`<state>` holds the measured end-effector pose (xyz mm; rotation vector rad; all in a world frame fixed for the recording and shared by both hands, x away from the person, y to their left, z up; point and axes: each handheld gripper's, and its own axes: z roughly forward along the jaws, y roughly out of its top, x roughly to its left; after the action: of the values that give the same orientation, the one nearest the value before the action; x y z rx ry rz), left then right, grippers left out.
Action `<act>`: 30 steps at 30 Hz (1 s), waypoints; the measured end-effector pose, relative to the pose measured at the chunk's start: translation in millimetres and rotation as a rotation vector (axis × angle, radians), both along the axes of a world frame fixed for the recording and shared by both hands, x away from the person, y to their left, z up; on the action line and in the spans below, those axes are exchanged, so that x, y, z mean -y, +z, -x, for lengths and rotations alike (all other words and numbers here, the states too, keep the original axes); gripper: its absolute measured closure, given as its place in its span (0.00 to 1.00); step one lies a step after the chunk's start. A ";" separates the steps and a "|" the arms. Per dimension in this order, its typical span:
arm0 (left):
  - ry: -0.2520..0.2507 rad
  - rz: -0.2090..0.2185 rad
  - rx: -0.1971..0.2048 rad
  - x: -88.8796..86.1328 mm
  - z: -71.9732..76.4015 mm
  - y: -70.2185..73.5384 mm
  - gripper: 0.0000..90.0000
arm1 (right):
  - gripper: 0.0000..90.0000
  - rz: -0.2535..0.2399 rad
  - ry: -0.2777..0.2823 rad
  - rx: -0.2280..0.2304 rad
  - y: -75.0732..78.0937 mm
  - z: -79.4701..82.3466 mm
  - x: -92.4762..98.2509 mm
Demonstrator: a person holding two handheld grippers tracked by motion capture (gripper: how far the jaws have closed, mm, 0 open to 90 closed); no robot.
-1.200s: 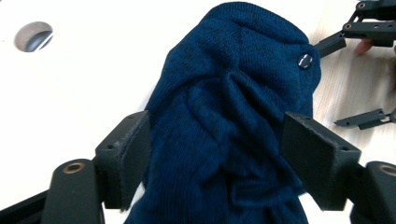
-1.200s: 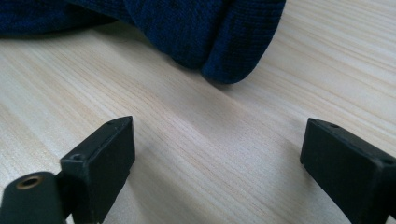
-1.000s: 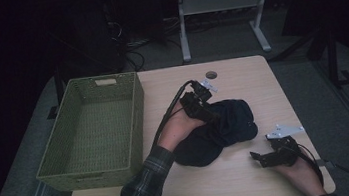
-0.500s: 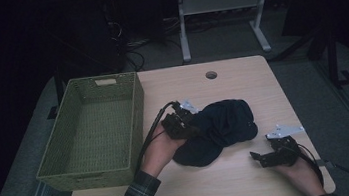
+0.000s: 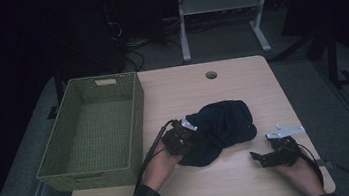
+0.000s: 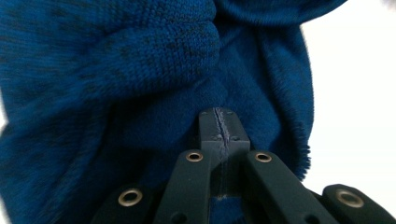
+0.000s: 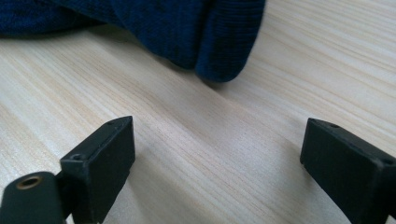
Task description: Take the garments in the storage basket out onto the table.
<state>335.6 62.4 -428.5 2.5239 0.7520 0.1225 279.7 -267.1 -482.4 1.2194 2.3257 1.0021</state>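
Beside the basket: my landmark is the olive-green woven rectangular basket [image 5: 93, 130] on the left part of the pale wooden table [image 5: 233, 186]; I place everything from it.
Garment: dark blue knitted fabric garment [image 5: 219, 130], bunched in a heap on the tabletop, to the right of the basket and apart from it; from the left gripper view [image 6: 140, 70] I see folds of ribbed knit.
Left gripper: my left gripper [image 5: 181, 140] sits between the basket and the heap, at the heap's basket-side edge; from its own view [image 6: 219, 126] my jaws are pressed together tip to tip, buried against the knit. Whether a fold is pinched between the pads I cannot tell.
Right gripper: my right gripper [image 5: 263, 157] lies farther from the basket than the garment, low over the table; jaws stand wide apart [image 7: 215, 158], bare wood between them, garment hem [image 7: 219, 51] just ahead, not touched.
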 end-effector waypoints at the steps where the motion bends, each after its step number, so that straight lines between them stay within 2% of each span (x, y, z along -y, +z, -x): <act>1: 0.005 -0.010 -0.007 0.5 -0.1 -5.8 1.00 | 0.11 -0.001 -0.002 0.000 0.0 0.0 -0.1; 5: 0.007 -0.008 -0.017 -0.7 -0.1 -14.8 1.00 | 0.11 0.000 -0.001 0.000 0.0 0.0 -0.1; 9: 0.004 0.010 -0.020 -2.6 -0.9 -17.6 1.00 | 0.11 -0.001 -0.001 0.001 0.0 0.1 -0.1; 12: -0.011 0.008 -0.025 -3.2 -2.0 -19.3 1.00 | 0.11 -0.001 -0.005 -0.001 0.0 0.4 -0.3; 13: -0.010 0.022 -0.026 -4.6 -2.2 -20.1 1.00 | 0.15 0.003 -0.007 -0.013 2.0 0.1 -0.3; 14: -0.010 0.022 -0.026 -4.6 -2.2 -20.1 1.00 | 0.15 0.003 -0.007 -0.013 2.0 0.1 -0.3; 15: -0.011 0.026 -0.027 -5.2 -2.3 -20.3 1.00 | 0.19 -0.017 0.000 -0.041 5.6 -1.5 1.8; 18: -0.010 0.037 -0.032 -6.6 -3.2 -20.9 1.00 | 0.22 -0.027 0.001 -0.041 10.4 -2.4 3.5; 19: -0.009 0.047 -0.040 -8.2 -4.3 -21.4 1.00 | 0.25 -0.041 0.008 -0.026 18.8 -2.8 5.0; 20: -0.009 0.047 -0.040 -8.2 -4.3 -21.4 1.00 | 0.25 -0.041 0.008 -0.026 18.8 -2.8 5.0; 21: -0.002 0.065 -0.053 -9.5 -5.6 -22.2 1.00 | 0.27 -0.062 0.011 -0.009 27.2 -4.2 6.0; 22: -0.002 0.065 -0.053 -9.5 -5.6 -22.2 1.00 | 0.27 -0.062 0.011 -0.009 27.2 -4.2 6.0; 23: -0.002 0.071 -0.056 -9.9 -6.1 -22.6 1.00 | 0.29 -0.090 0.025 -0.003 34.4 -6.3 6.8; 24: -0.002 0.071 -0.056 -9.9 -6.1 -22.6 1.00 | 0.29 -0.090 0.025 -0.003 34.4 -6.3 6.8; 25: -0.003 0.062 -0.050 -9.1 -5.5 -22.1 1.00 | 0.31 -0.126 0.033 -0.003 40.0 -9.7 6.4; 30: -0.010 0.042 -0.036 -7.0 -3.7 -21.2 1.00 | 0.37 -0.173 0.068 0.006 48.7 -19.3 2.0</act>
<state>339.3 69.4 -449.7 2.4956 0.7480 0.0580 299.0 -269.1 -433.7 1.2040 2.3304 1.2515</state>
